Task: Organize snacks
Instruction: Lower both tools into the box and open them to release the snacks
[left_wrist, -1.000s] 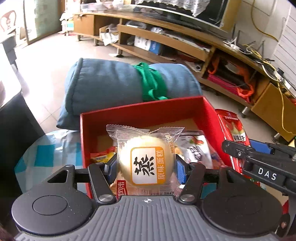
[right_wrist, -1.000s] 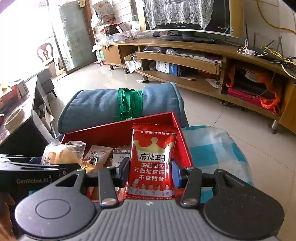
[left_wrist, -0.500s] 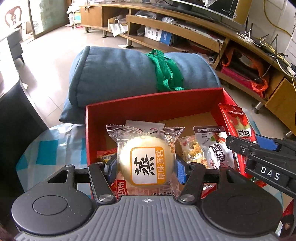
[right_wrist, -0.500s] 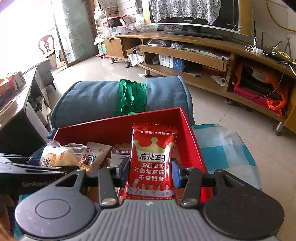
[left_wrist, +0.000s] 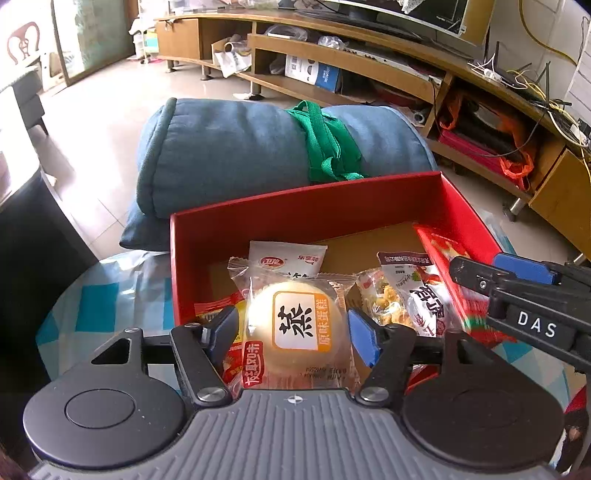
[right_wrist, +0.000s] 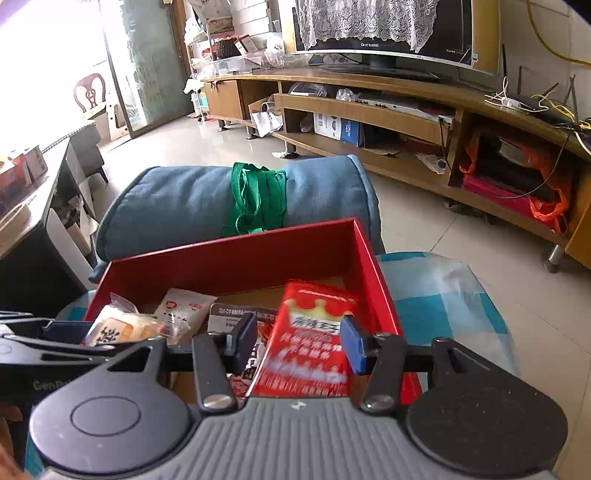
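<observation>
A red box (left_wrist: 303, 210) (right_wrist: 236, 254) sits on a blue checked cloth and holds several snack packets. My left gripper (left_wrist: 293, 332) is open over the box's near left part; the steamed cake packet (left_wrist: 295, 325) lies between its spread fingers, loose. My right gripper (right_wrist: 295, 343) is open over the box's near right part. The red spicy strip packet (right_wrist: 310, 347) is tilted and blurred between its fingers, slipping down. The right gripper also shows in the left wrist view (left_wrist: 517, 295), and the cake shows in the right wrist view (right_wrist: 118, 328).
A rolled blue cushion (left_wrist: 229, 155) with green straps (left_wrist: 325, 144) lies just behind the box. A dark table (right_wrist: 33, 206) stands at the left. A long wooden TV cabinet (right_wrist: 406, 110) runs along the far wall. Tiled floor lies beyond.
Both grippers moved forward and down over the box, then opened. The cake and the red spicy strip packet were let go; the red packet is tipping and dropping into the box.
</observation>
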